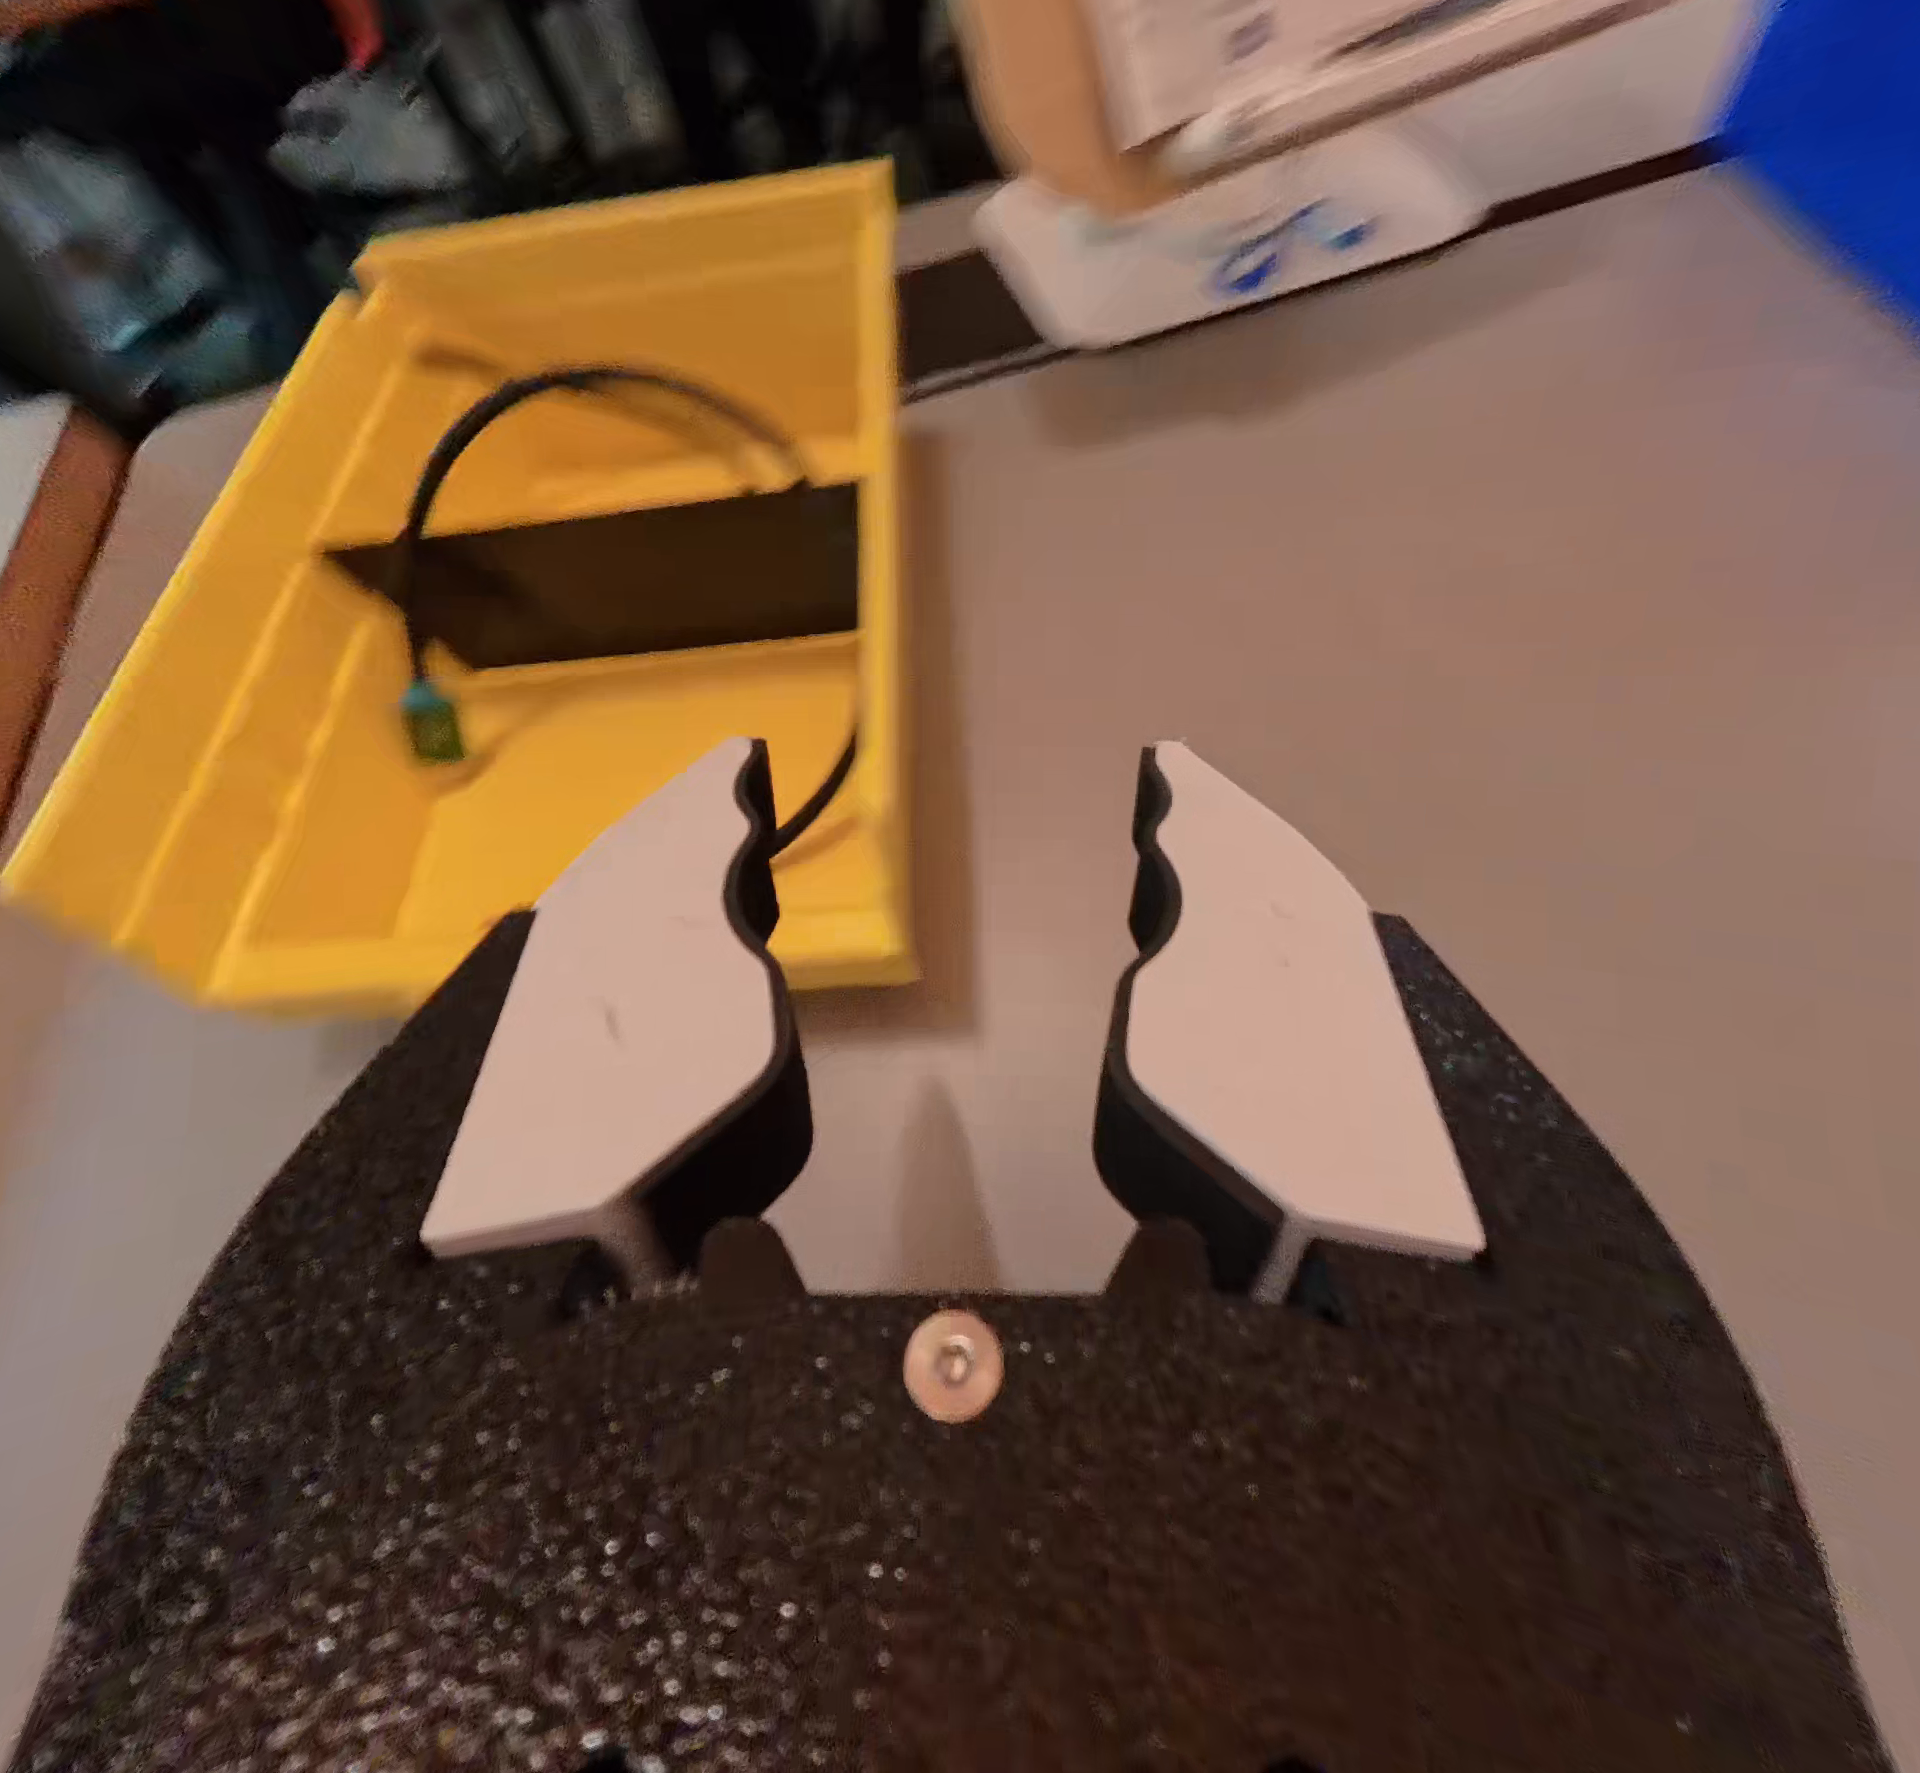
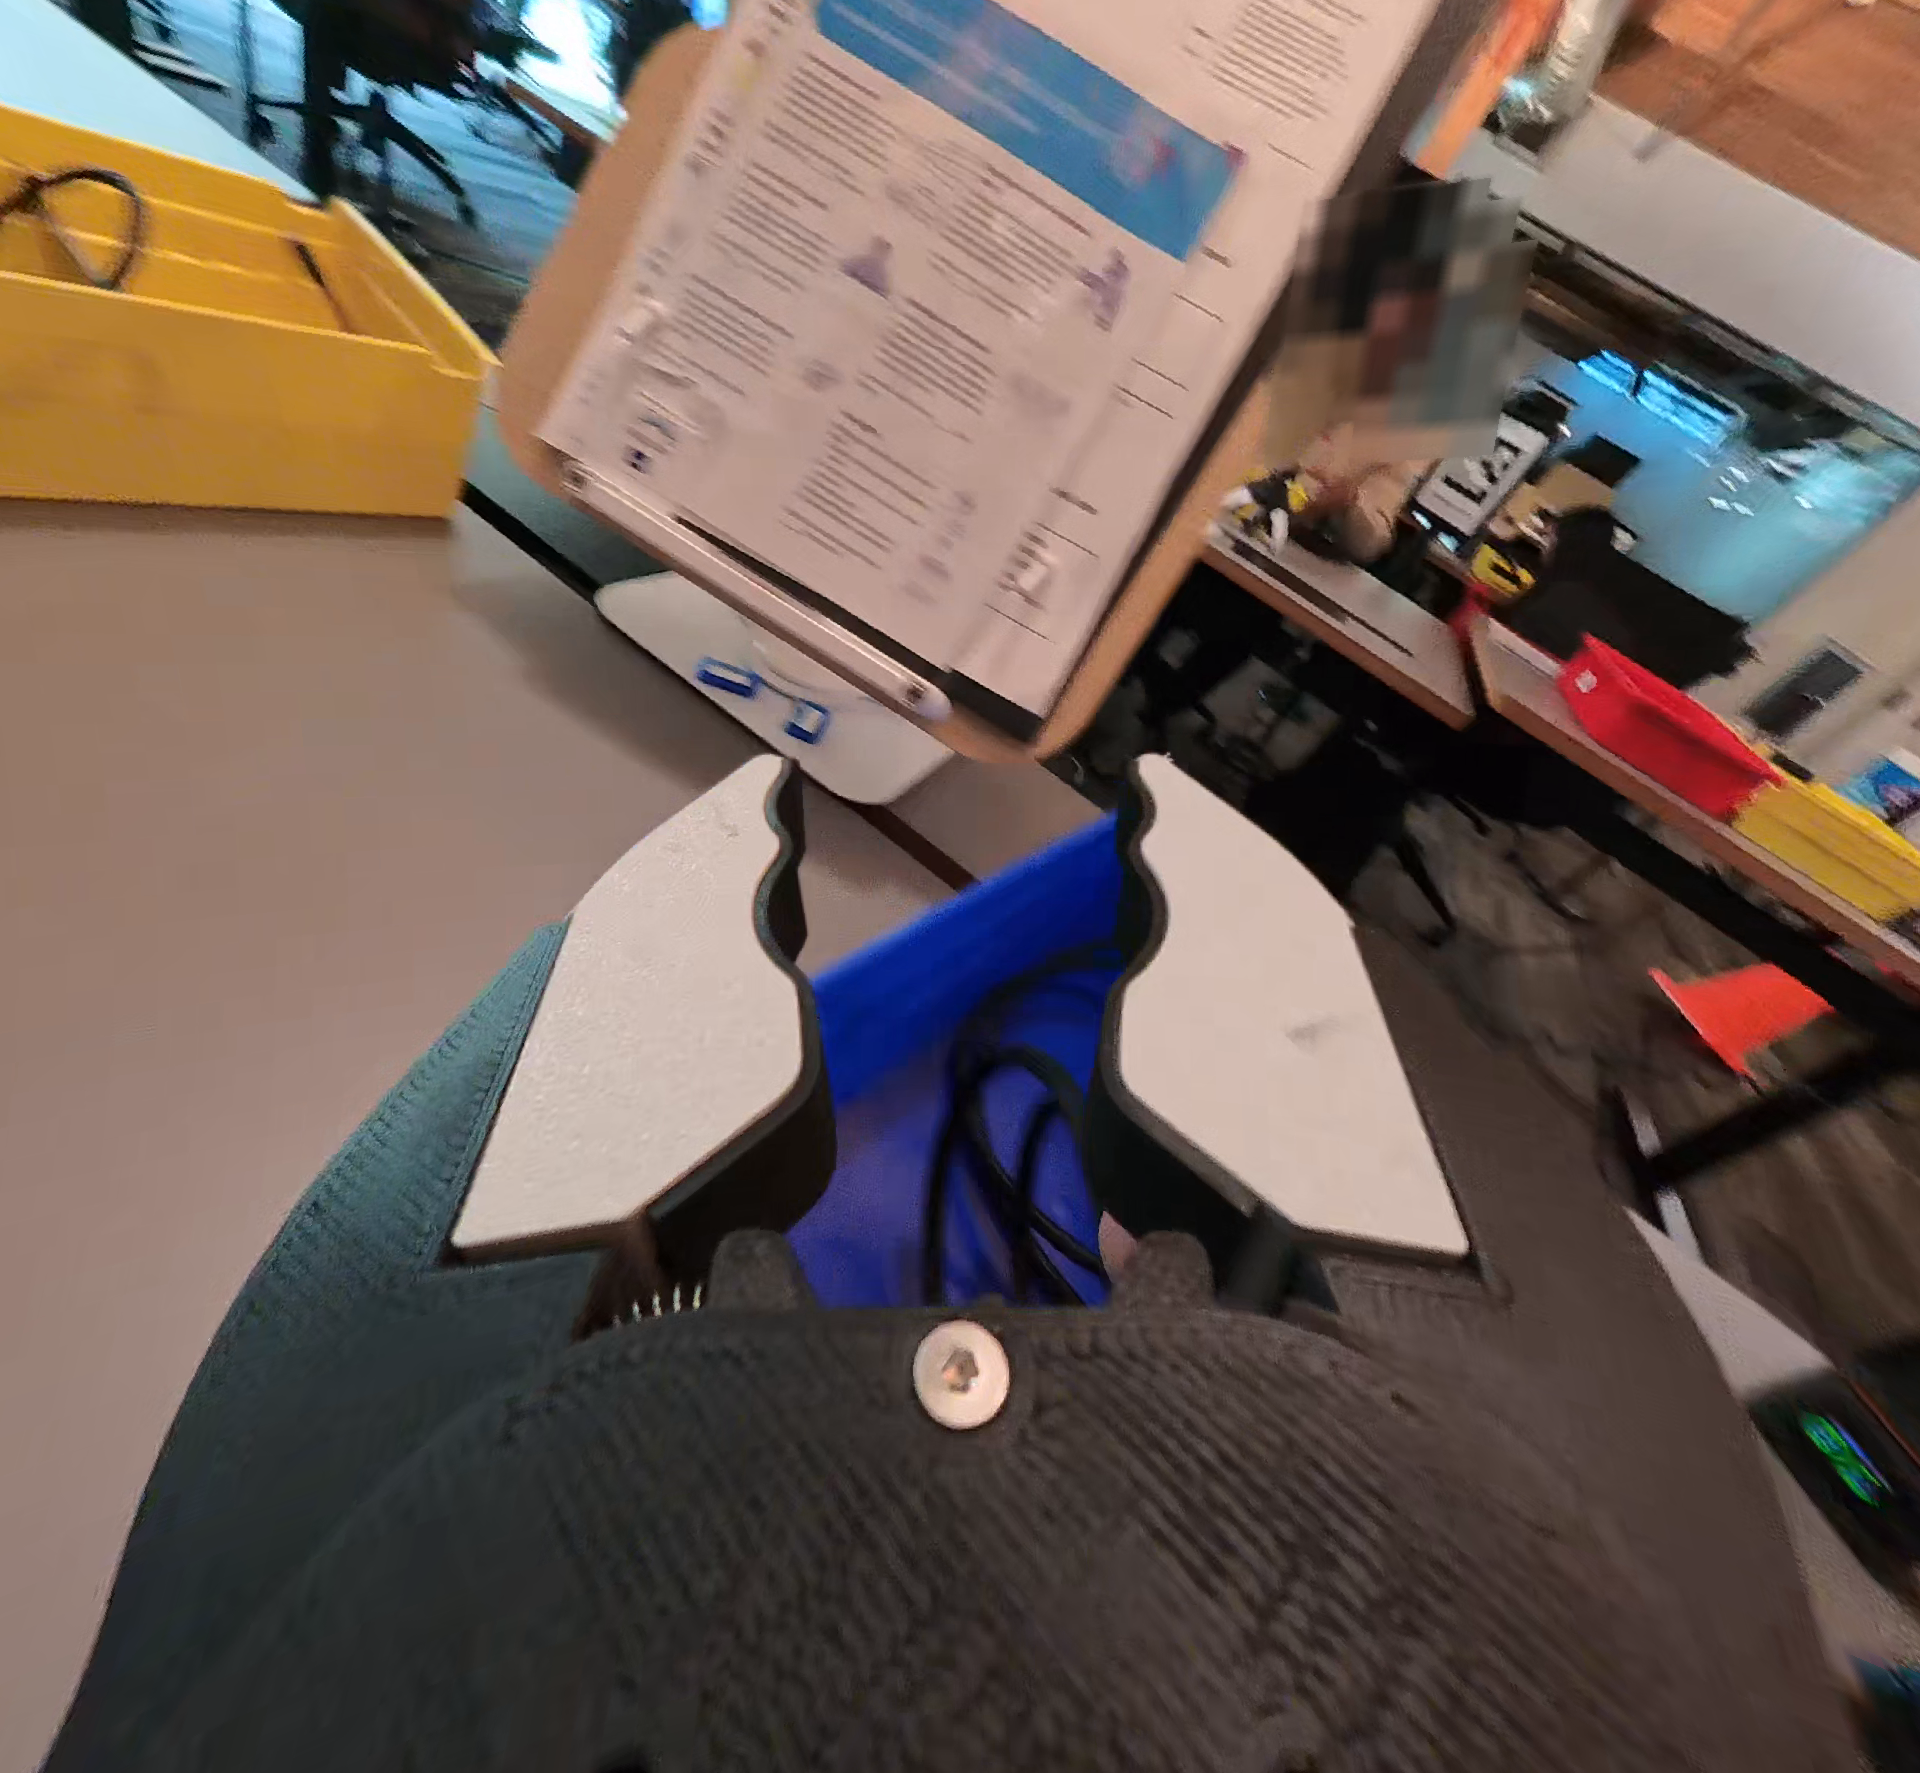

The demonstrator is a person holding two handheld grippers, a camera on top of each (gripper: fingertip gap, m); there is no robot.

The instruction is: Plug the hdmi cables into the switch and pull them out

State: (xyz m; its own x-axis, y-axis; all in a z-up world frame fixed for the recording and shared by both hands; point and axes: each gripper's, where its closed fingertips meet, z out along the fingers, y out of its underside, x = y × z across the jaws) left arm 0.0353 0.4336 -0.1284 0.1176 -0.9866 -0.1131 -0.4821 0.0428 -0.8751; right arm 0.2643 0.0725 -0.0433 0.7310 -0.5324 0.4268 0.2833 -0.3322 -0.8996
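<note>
A yellow tray (image 1: 665,289) lies on the grey table at the left. In it sits a flat black switch (image 1: 644,570) with a black cable (image 1: 499,414) looping over it; the cable ends in a green plug (image 1: 431,721). My left gripper (image 1: 956,757) is open and empty, above the table just right of the tray's near corner. My right gripper (image 2: 961,767) is open and empty, over a blue bin (image 2: 935,913) that holds black cables (image 2: 1023,1173). The yellow tray (image 2: 208,393) also shows in the right wrist view, far left.
A clipboard with printed sheets (image 2: 935,300) stands on a white base (image 2: 831,736) at the table's far edge; it also shows in the left wrist view (image 1: 1299,9). The blue bin's edge (image 1: 1839,82) is at right. Other tables, chairs and a red bin (image 2: 1652,736) stand beyond.
</note>
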